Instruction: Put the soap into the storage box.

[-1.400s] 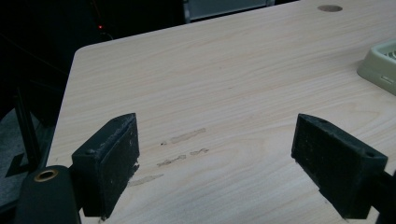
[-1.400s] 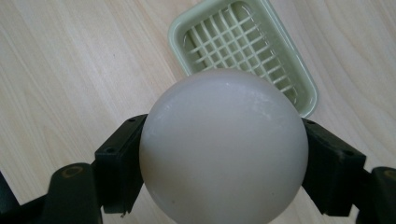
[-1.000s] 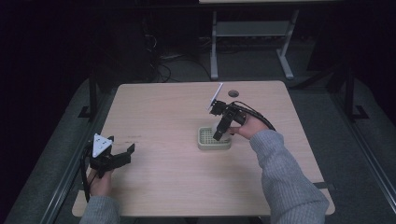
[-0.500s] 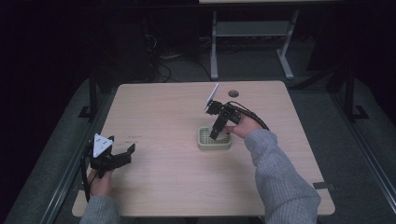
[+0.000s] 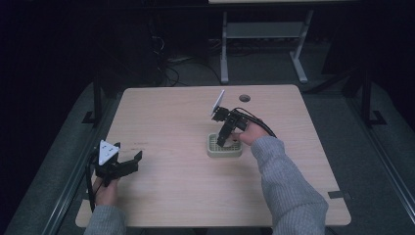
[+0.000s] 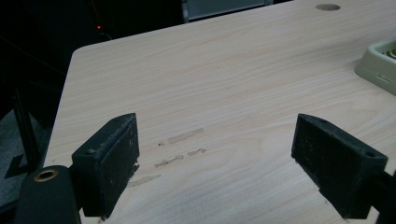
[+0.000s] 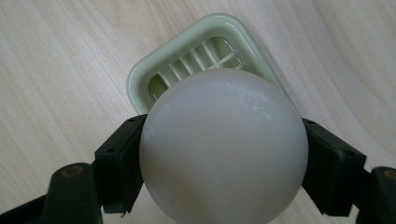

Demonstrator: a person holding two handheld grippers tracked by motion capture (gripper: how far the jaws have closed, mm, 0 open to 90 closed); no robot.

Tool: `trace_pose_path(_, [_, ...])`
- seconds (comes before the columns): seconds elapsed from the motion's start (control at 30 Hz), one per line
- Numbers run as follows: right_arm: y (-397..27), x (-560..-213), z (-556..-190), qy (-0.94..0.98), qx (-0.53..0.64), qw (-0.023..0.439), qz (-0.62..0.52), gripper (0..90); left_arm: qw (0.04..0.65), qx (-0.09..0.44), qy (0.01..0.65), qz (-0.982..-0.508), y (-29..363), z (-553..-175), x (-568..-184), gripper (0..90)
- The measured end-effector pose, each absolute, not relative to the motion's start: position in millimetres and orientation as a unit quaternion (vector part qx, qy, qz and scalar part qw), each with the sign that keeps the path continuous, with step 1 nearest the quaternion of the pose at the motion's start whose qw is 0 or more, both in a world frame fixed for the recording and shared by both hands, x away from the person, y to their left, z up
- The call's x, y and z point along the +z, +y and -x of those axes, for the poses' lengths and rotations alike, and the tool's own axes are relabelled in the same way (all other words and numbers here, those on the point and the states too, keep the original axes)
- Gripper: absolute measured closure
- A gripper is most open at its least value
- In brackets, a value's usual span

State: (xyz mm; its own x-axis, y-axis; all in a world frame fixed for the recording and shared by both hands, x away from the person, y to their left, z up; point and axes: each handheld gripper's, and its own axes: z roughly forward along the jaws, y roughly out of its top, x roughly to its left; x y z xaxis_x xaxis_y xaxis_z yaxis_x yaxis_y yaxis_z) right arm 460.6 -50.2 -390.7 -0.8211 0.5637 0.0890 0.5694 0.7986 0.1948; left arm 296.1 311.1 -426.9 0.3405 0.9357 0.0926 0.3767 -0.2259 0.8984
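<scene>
A pale green slatted dish (image 5: pixel 224 147) (image 7: pixel 140 84) sits at the middle of the wooden table (image 5: pixel 176 122). My right gripper (image 5: pixel 222 142) (image 7: pixel 223 163) points down over it, shut on a large white ball (image 7: pixel 223 149) that hangs just above the dish and hides most of its slats. Near the table's front left corner my left gripper (image 5: pixel 132 164) (image 6: pixel 229 154) is held low over bare wood, open with nothing between its black pads (image 6: pixel 112 158). A corner of the dish (image 6: pixel 380 63) shows at the right edge of the left gripper view.
A round cable hole (image 5: pixel 244 98) is at the table's far edge. A metal stand (image 5: pixel 264 39) and cables (image 5: pixel 166 68) lie on the dark floor beyond. Scuff marks (image 6: pixel 180 149) mark the wood in front of the left gripper.
My right gripper has come down and slightly left with the ball, closer over the dish. The left gripper has stayed in place.
</scene>
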Motion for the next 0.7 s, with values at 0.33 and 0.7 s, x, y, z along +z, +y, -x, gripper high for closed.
trace_pose_path(0.33, [-44, -401, -464, -0.95, -0.097, 0.011, 0.297, 23.9, 0.414, 0.34, 0.465, -0.705, 312, -296, -426, 14.8])
trace_pose_path(0.7, [-39, -409, -465, -0.95, -0.084, 0.006, 0.302, 23.9, 0.414, 0.34, 0.466, -0.704, 312, -296, -426, 14.8])
